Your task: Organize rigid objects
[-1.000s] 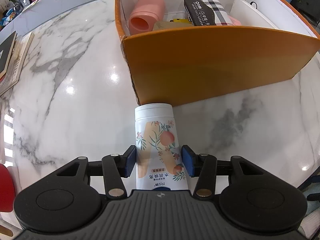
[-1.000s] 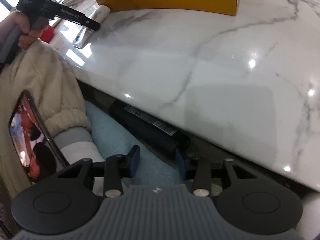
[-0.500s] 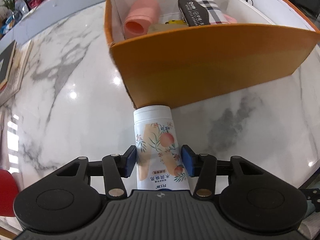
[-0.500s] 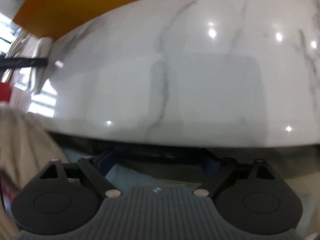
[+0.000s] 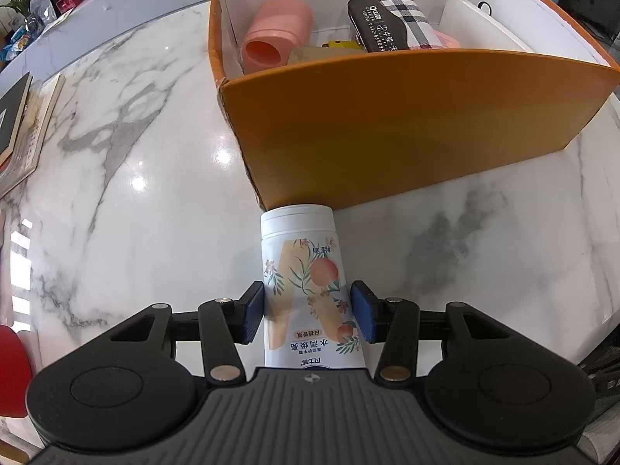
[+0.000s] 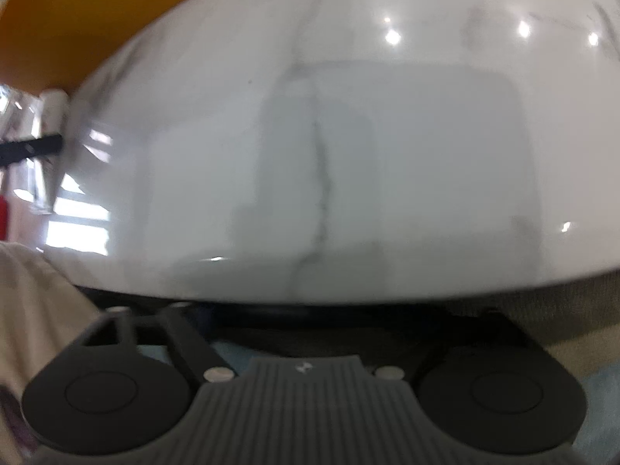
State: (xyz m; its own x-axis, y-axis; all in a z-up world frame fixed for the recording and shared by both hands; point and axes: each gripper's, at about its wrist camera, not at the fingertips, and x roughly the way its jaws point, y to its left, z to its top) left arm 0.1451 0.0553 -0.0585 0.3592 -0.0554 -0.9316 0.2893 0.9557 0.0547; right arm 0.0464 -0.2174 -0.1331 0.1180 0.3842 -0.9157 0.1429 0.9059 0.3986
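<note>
A white tube (image 5: pixel 298 240) printed with peaches and flowers sits between the blue pads of my left gripper (image 5: pixel 308 310), which is shut on it. The tube's cap end points at the foot of the orange box (image 5: pixel 387 128). Inside the box lie a pink cup (image 5: pixel 277 35), a plaid case (image 5: pixel 391 19) and a white flat item (image 5: pixel 480 23). The right wrist view is blurred. My right gripper (image 6: pixel 306 321) hangs below the marble table's (image 6: pixel 348 135) edge with its jaws closing. A black cylinder (image 6: pixel 271 316) lies in the dark between them, and contact cannot be made out.
Books (image 5: pixel 23 128) lie at the table's far left and something red (image 5: pixel 11 372) shows at the lower left. Below the table edge are a cream sleeve (image 6: pixel 35 290) and blue cloth (image 6: pixel 232 352). The orange box (image 6: pixel 58 19) fills the right view's upper left.
My right gripper rolled and sank at the table edge; its jaws spread wide, then narrowed around the black cylinder. My left gripper kept its hold on the tube, nearly still.
</note>
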